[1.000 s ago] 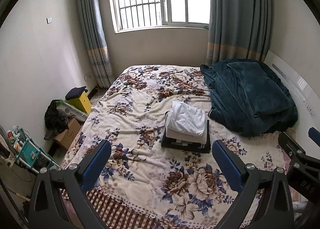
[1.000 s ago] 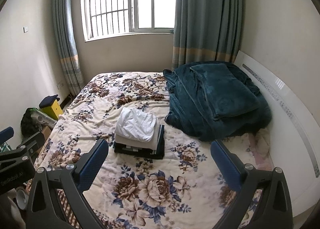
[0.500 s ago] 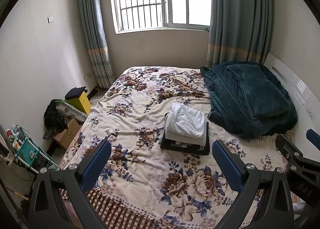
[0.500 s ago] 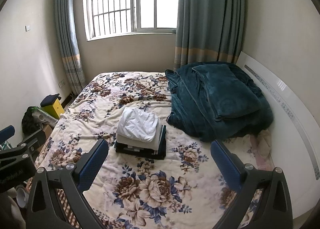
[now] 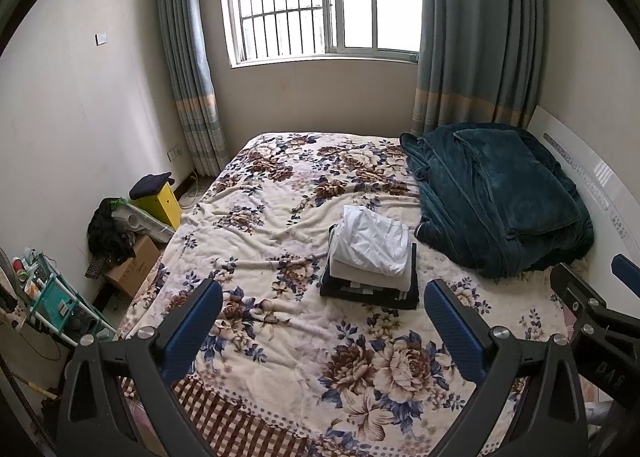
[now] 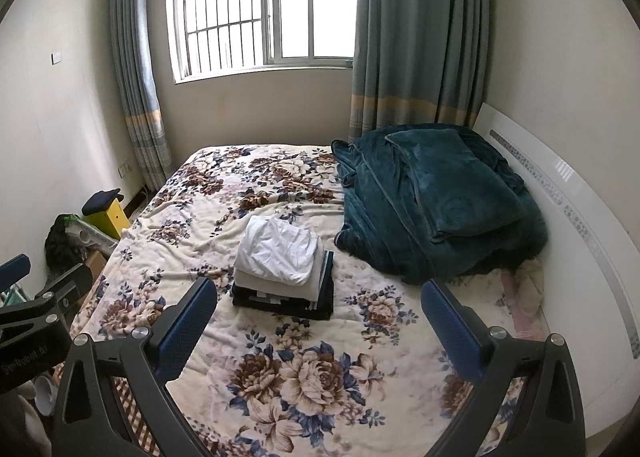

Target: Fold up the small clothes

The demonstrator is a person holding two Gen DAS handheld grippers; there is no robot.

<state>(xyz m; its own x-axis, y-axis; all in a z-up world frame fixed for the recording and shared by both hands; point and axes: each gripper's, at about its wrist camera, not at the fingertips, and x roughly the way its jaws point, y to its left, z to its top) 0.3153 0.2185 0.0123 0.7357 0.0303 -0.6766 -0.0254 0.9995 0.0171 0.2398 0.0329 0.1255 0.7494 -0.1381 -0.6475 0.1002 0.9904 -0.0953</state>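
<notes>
On the floor at about nine o'clock from the bed, a cardboard box (image 5: pixel 134 265) and a yellow stool (image 5: pixel 162 199) stand against the wall, pushed out of the working space.

The left gripper (image 5: pixel 322 325) hangs above the near edge of the bed (image 5: pixel 256 217) with its jaws wide apart and nothing between them. It is well short of the cloth, probably because no piece on the bed lies loose for it to take.

The stack of folded clothes (image 5: pixel 370 263) sits near the middle of the floral bedspread, at about twelve o'clock from both grippers. A white garment (image 6: pixel 278 249) lies on top, a cream piece under it and dark pieces at the bottom, the widest lowest, which likely keeps the pile steady on the soft cover. No unfolded garment shows on the bed, so the folding looks finished or close to it.

At about two o'clock from the stack, a dark teal blanket (image 6: pixel 436 201) is heaped against the white headboard (image 6: pixel 576 225), apart from the stack and clear of it.

The right gripper (image 6: pixel 320 321) is likewise raised over the near edge, its jaws spread wide and empty.
</notes>
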